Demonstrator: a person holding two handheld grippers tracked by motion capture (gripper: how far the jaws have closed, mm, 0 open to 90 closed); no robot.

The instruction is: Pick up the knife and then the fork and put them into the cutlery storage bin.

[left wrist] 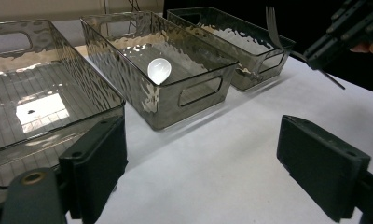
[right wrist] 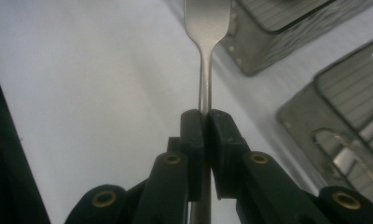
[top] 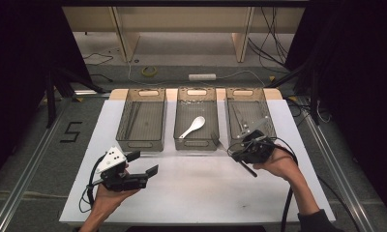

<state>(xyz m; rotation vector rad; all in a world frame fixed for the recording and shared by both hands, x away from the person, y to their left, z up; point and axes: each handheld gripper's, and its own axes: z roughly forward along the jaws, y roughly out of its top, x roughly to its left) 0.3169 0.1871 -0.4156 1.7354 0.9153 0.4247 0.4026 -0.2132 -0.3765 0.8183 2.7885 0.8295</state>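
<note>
Though thin, stiff and slick, the metal fork (right wrist: 206, 56) sits clamped mid-handle in the right gripper (right wrist: 204, 116), lifted near the right-hand bin (top: 249, 121); left gripper (top: 141, 164) gapes empty.

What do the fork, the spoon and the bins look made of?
Fork: likely metal; grey, brushed sheen.
Spoon: ceramic or plastic; opaque glossy white, cannot tell which.
Bins: probably clear smoky plastic; see-through rippled walls, moulded handle slots.

A laboratory recording station is indicated: a white-covered table (top: 196, 193) is enclosed by dark curtains (top: 17, 63), aluminium rails (top: 29, 159), loose floor cables (top: 274, 43), a power strip (top: 202, 77) and a taped floor marker (top: 71, 131).
</note>
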